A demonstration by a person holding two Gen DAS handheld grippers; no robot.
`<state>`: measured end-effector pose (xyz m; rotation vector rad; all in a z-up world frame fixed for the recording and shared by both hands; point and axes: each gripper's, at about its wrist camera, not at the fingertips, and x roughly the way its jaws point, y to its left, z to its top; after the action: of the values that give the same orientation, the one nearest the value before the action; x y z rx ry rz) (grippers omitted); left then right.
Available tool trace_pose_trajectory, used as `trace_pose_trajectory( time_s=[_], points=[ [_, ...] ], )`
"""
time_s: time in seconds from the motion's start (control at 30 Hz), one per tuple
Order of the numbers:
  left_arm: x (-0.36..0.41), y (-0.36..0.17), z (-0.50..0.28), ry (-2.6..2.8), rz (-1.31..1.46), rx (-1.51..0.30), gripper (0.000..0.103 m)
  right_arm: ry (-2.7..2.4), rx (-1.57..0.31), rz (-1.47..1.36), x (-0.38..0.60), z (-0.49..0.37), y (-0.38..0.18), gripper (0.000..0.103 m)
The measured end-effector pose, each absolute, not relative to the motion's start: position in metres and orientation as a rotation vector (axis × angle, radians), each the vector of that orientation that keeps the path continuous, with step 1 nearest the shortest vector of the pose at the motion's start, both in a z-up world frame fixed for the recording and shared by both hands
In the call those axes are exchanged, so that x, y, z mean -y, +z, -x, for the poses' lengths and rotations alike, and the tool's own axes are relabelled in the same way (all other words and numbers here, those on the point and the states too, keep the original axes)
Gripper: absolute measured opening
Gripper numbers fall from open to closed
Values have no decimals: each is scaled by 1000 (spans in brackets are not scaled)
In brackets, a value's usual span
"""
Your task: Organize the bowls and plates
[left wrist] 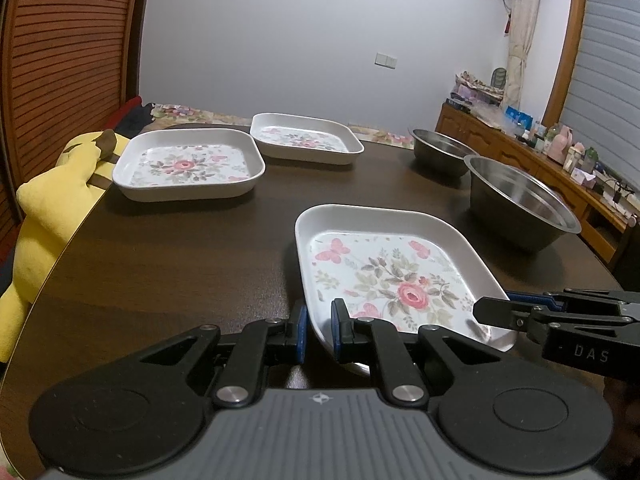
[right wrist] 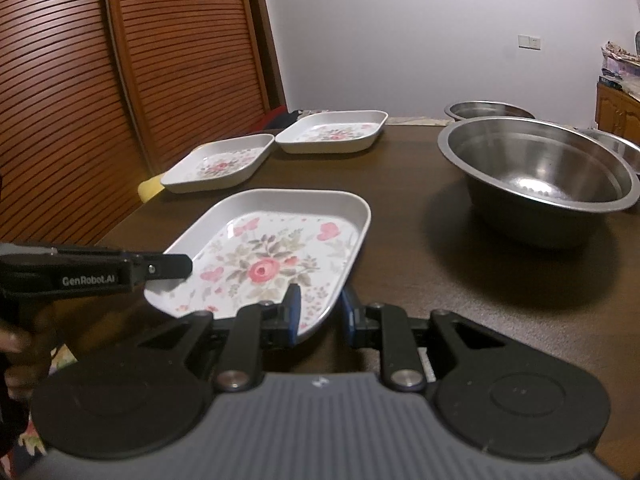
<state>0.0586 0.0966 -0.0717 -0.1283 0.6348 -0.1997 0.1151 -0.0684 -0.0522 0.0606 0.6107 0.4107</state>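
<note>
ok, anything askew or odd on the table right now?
Nothing spilled or damaged. Only the nearest floral plate stands out: it sits skewed to the two far plates, both tools clamped on its near rim, left tool and right tool. Steel bowls upright.

"GenRobot.AI" on left gripper [right wrist: 168, 268]; "DAS" on right gripper [left wrist: 496, 312].

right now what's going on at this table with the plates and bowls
A person is holding the nearest floral plate with two handheld grippers at once. The left gripper is clamped on the plate's near left rim, and the right gripper straddles its near right rim, closed on it. Two more floral plates sit side by side at the far left of the dark wooden table. Steel bowls stand on the right, not stacked yet.
</note>
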Motion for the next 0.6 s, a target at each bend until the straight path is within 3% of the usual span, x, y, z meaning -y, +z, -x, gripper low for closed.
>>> trace_pose_trajectory(
  time_s=[0.43, 0.6],
  points=[
    [-97, -70, -60, -178, 138, -637, 13, 398, -601, -66, 71, -115, -51, 24],
    [-101, -67, -59, -166, 141, -634, 20, 386, -587, -81, 76, -117, -45, 24]
  ],
)
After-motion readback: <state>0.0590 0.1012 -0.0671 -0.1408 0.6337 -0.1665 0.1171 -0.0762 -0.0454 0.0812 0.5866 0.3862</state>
